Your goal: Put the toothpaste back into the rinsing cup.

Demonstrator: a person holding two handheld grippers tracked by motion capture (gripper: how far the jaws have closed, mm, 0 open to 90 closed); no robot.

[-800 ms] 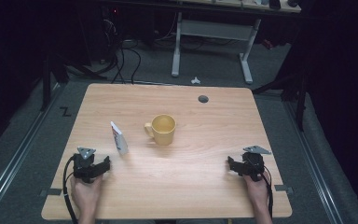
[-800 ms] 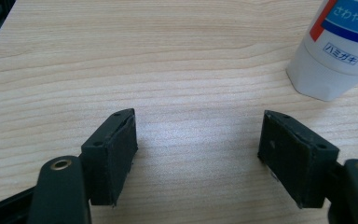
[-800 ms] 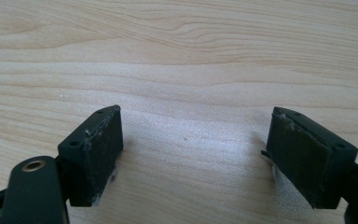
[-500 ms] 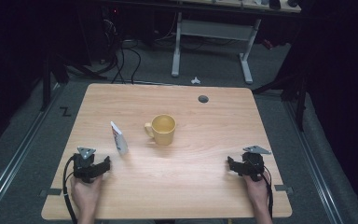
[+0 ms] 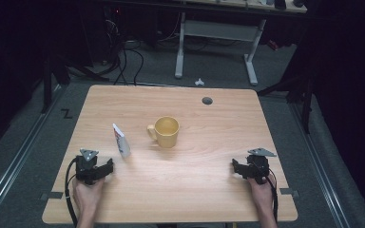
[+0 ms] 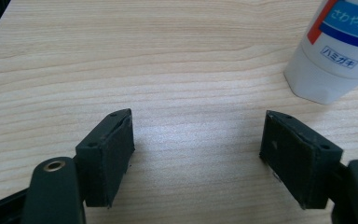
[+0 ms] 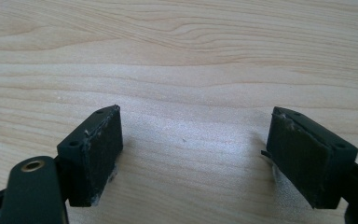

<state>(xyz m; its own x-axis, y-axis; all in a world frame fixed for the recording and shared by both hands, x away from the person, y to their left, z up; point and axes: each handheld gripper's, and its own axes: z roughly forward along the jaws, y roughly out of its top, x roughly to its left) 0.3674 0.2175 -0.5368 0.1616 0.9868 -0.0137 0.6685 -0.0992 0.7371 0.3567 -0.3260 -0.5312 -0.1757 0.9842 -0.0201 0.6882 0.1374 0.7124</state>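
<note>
The tube (image 5: 121, 140) is lying on the table (image 5: 190, 199) just ahead of the left gripper (image 5: 105, 169), a little toward the middle, not touching it. In the left gripper view the tube (image 6: 332, 51) is sitting beyond the far jaw, its cap end nearest, most of its body cut off by the frame edge (the blue label print is partly readable, in Japanese). The left gripper (image 6: 198, 140) is standing spread wide with bare wood between its jaws. The right gripper (image 5: 237, 167) is resting well apart from the tube, across the table; its jaws (image 7: 193, 140) are also gaping over bare wood. One tube, one yellow mug (image 5: 165, 131) just beside it, two grippers, two hands.
</note>
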